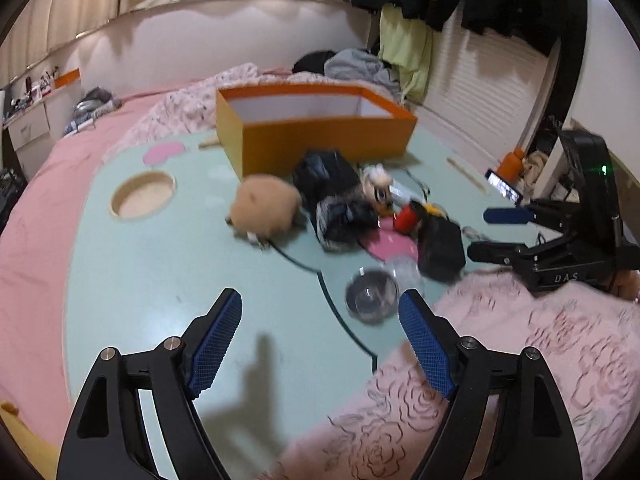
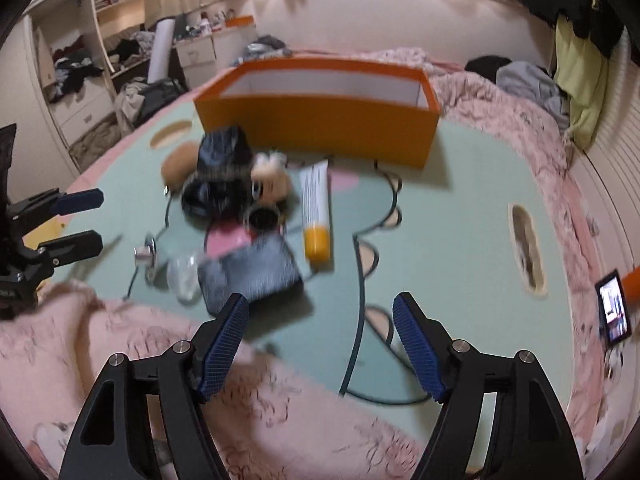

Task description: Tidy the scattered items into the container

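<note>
1. Left wrist view: we see our left gripper, its ribbed blue pads apart with nothing between them, above the smooth mint-green mat.
2. The rectangular orange cardboard box stands open-topped at the mat's far side.
3. Just before it lie a round tan plush toy, a clear domed plastic cup and dark fabric bundles.
4. Our right gripper is likewise spread and empty, near a white tube with an orange cap.
</note>
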Demonstrator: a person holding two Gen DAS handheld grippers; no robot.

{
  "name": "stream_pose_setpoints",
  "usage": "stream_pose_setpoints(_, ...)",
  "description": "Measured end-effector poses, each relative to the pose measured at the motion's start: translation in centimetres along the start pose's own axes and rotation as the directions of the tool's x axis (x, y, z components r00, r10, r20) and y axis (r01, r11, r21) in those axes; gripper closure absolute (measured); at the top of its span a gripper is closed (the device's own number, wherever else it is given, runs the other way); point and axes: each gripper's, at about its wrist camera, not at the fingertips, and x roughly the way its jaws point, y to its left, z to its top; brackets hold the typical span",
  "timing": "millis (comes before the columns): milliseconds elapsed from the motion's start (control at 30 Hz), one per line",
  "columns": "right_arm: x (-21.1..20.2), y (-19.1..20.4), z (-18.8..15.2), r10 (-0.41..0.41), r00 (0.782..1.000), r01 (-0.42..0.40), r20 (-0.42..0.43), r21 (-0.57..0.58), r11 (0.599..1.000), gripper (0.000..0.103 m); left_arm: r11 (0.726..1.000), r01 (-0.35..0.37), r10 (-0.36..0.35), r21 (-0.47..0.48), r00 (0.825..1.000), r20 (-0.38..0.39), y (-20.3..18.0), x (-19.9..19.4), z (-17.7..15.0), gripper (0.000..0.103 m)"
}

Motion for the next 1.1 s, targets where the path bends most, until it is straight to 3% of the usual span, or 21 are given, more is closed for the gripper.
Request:
stream_pose_setpoints(200, 2.1, 0.9, -0.3, -0.034, 0.996, 0.034, -0.086, -0.003, 0.999, 0.027, 0.999, -0.009, 0.007, -0.044, 0.999, -0.049, 0.5, 1.6, -0.5, 0.022)
stream_pose_setpoints(267, 2.3, 0.3, -0.6, -0.031, 0.995, 0.034, -0.091, 0.031, 0.999, 0.019, 0.999, -0.011, 0.008, -0.049, 0.998, -0.059, 0.6, 2.0, -0.7, 0.02)
stream_pose_setpoints(333, 2.8, -0.3, -0.7, -0.042, 0.993, 0.048, -0.114, 0.057, 0.997, 0.0, 0.999, -0.03, 0.029, -0.032, 0.998, -0.047, 0.3, 2.3, -1.0, 0.018)
stream_pose_setpoints(467, 2.9, -0.7, -0.5, -0.041, 0.992, 0.048, -0.121, 0.061, 0.997, 0.0, 0.999, -0.046, 0.046, -0.016, 0.999, -0.017, -0.1, 2.5, -1.4, 0.013)
stream_pose_setpoints(800, 2.9, -0.7, -0.6, -0.042, 0.993, 0.049, -0.109, 0.064, 0.997, 0.0, 0.998, -0.057, 0.057, -0.021, 0.998, 0.004, 0.1, 2.5, -1.3, 0.011)
stream_pose_setpoints(1000, 2.9, -0.7, -0.5, -0.04, 0.993, 0.047, -0.108, 0.066, 0.997, 0.0, 0.999, 0.023, -0.022, -0.03, 0.999, 0.03, 0.5, 2.1, -1.3, 0.013)
stream_pose_setpoints(1100, 2.9, -0.7, -0.4, -0.04, 0.994, 0.048, -0.104, 0.067, 0.997, 0.0, 0.999, 0.04, -0.042, 0.036, 0.998, 0.053, -0.3, 1.7, -0.7, 0.02)
